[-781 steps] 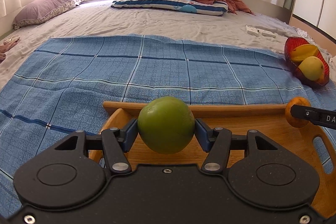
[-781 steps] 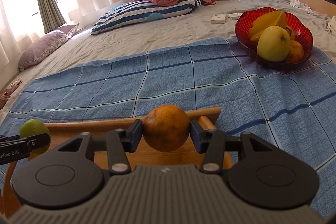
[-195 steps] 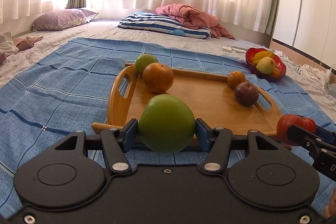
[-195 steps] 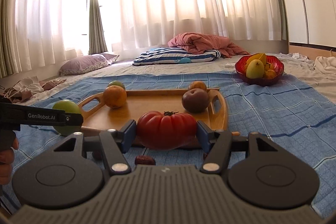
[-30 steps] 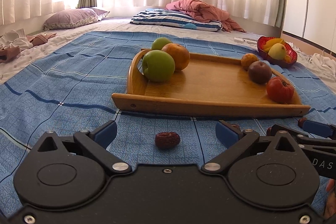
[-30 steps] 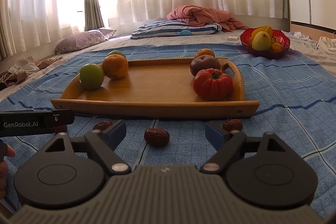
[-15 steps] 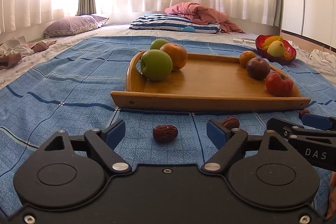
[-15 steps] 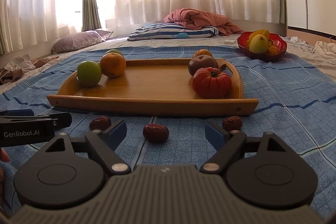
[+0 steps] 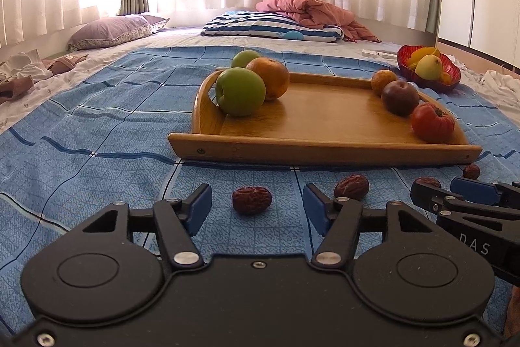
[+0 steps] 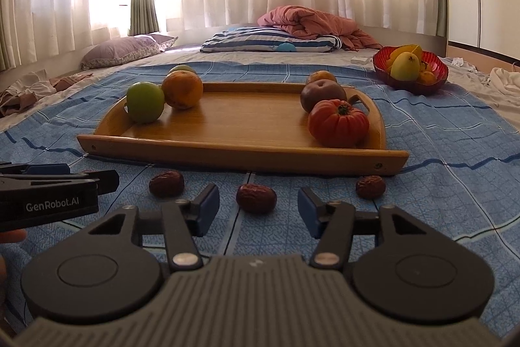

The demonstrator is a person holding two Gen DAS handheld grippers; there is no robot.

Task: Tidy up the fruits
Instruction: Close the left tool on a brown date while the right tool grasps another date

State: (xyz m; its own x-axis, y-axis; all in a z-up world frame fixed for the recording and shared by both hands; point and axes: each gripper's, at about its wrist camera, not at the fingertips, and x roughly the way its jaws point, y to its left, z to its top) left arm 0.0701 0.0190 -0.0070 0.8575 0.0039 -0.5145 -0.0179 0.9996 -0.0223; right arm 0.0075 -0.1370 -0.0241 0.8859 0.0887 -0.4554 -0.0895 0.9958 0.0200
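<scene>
A wooden tray [image 9: 325, 148] lies on the blue checked cloth and holds green apples [image 9: 240, 91], an orange [image 9: 269, 78], a small orange [image 9: 383, 82], a dark plum [image 9: 399, 97] and a red tomato [image 9: 432, 123]. Several dried dates lie on the cloth in front of it. My left gripper [image 9: 256, 208] is open, low over the cloth, with one date [image 9: 252, 200] between its fingertips. My right gripper [image 10: 256, 208] is open around another date [image 10: 256, 198]; more dates [image 10: 166, 182] [image 10: 370, 186] lie to either side. The tray also shows in the right wrist view [image 10: 243, 156].
A red bowl [image 10: 411, 77] of yellow fruit sits at the far right on the bed. Pillows [image 9: 273, 28] and a pink blanket [image 9: 308, 10] lie at the back, below the curtains. Clothes [image 9: 22, 77] lie at the left edge.
Both grippers have dropped lower and moved forward to the dates, and their jaws have narrowed a little around them. The fruit on the tray has not moved.
</scene>
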